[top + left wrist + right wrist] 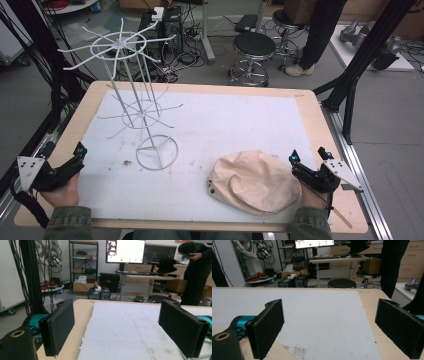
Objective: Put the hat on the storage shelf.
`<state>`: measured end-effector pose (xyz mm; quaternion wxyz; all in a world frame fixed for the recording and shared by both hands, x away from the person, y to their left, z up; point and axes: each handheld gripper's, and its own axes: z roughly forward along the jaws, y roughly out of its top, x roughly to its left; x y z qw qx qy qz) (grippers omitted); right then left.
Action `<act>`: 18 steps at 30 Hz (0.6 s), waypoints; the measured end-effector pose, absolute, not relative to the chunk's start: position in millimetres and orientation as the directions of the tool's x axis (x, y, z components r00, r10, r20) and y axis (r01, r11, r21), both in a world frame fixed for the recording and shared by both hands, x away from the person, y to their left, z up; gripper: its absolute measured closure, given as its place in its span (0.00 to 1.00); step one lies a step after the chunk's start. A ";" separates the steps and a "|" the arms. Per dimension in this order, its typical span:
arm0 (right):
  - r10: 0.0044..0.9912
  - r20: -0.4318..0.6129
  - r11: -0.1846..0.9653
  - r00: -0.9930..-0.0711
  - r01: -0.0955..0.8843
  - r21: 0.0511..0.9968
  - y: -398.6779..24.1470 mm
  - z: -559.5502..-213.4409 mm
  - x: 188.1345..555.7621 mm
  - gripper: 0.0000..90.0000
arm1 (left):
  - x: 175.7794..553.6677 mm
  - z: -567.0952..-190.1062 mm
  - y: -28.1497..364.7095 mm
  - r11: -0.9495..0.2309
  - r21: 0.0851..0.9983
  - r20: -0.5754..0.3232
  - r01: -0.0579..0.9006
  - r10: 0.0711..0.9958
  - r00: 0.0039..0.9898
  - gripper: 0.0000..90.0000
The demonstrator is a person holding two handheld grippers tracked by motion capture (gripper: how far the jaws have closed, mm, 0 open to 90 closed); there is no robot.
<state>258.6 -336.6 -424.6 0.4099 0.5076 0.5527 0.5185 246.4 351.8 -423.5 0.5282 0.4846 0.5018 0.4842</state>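
A white wire display stand (142,112) with radiating hooks rises from the left part of the table, and its ring base (157,152) rests on the white mat (225,125). A beige cloth cap (255,181) lies on the mat near the front right. My left gripper (64,151) is held at the table's front-left corner, open and empty; in the left gripper view its jaws (125,332) frame bare mat. My right gripper (309,154) sits just right of the cap, open and empty, and in the right gripper view its jaws (329,327) also frame bare mat.
The wooden table edge (320,125) borders the mat. Black frame posts (365,55) stand at the right and left. Beyond the table are two stools (254,50), floor cables and computers (170,25), and a standing person (317,35).
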 end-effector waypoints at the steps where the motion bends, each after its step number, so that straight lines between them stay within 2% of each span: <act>1: 0.985 0.081 -0.061 -0.152 0.129 0.990 -337.2 -423.3 259.3 0.09 | 246.8 -423.8 351.7 0.062 0.998 -0.061 -0.025 0.998 0.028 0.15; 4: 0.975 0.115 -0.087 -0.193 0.147 0.985 -337.6 -417.0 262.1 0.09 | 247.1 -423.9 351.1 0.060 0.998 -0.059 -0.025 0.998 0.035 0.15; 10: 0.964 0.039 -0.007 -0.263 0.124 0.992 -317.9 -404.9 265.0 0.09 | 247.3 -424.0 350.8 0.062 0.998 -0.061 -0.026 0.997 0.037 0.15; 18: 0.954 0.040 -0.001 -0.296 0.130 0.992 -311.9 -397.8 266.4 0.09 | 247.3 -424.1 351.2 0.062 0.998 -0.061 -0.026 0.997 0.037 0.15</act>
